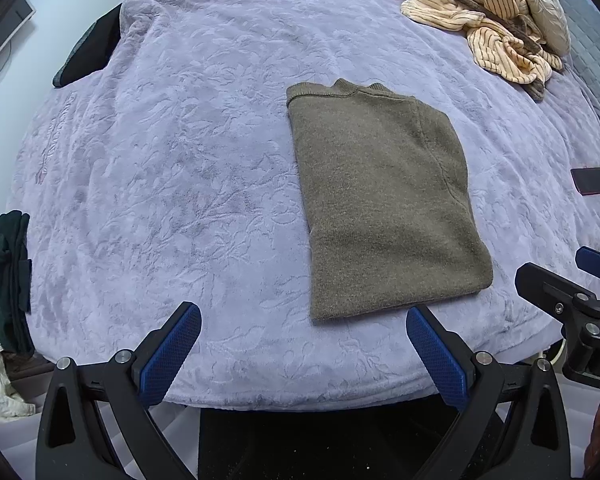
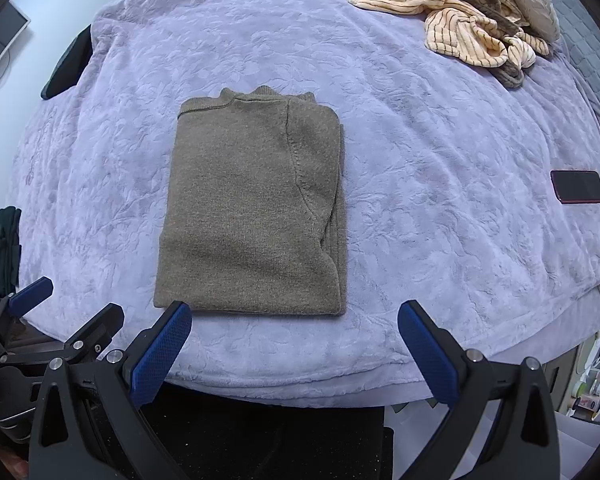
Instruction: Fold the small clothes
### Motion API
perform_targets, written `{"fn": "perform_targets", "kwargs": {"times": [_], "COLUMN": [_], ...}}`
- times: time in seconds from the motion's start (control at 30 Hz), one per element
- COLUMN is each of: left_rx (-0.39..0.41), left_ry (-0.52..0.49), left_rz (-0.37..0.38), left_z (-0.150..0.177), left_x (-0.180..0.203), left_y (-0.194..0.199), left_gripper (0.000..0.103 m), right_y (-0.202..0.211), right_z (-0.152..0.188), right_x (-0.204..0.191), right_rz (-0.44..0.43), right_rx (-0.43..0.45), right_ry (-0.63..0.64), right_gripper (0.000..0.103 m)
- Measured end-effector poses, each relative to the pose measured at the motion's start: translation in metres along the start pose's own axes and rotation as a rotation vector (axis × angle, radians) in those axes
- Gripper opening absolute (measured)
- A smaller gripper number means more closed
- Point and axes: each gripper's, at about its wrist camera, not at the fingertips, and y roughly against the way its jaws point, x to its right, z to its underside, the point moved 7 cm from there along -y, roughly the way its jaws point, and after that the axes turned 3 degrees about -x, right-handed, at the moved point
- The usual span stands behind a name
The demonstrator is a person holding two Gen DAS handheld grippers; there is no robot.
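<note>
1. My left gripper (image 1: 303, 354) hangs over the near edge of the bed, spread wide and empty.
2. My right gripper (image 2: 295, 350) is the same — fingers apart, gripping nothing.
3. The olive knit sweater (image 2: 252, 208) lies folded into a rectangle on the lavender blanket (image 2: 440, 208), just beyond my fingertips.
4. A striped garment (image 2: 456, 20) sits crumpled at the far right; a phone (image 2: 578, 187) lies right of the sweater, well apart.

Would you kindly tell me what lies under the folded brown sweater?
The sweater rests on the lilac blanket. Its own folded layers show along the right edge; anything beneath them is covered.
</note>
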Motion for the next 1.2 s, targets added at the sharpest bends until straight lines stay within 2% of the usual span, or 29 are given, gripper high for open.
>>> {"fn": "perform_targets", "kwargs": {"times": [1.2], "left_rx": [-0.001], "left_ry": [-0.002], "left_rz": [-0.015], "left_z": [0.001], "left_x": [-0.0045], "left_y": [-0.0018], "left_gripper": [0.103], "right_y": [-0.0031], "right_z": [-0.0003], "right_x": [-0.0027], "right_rz": [0.003], "right_rx": [-0.004], "right_ry": [0.009], "right_gripper": [0.103]}}
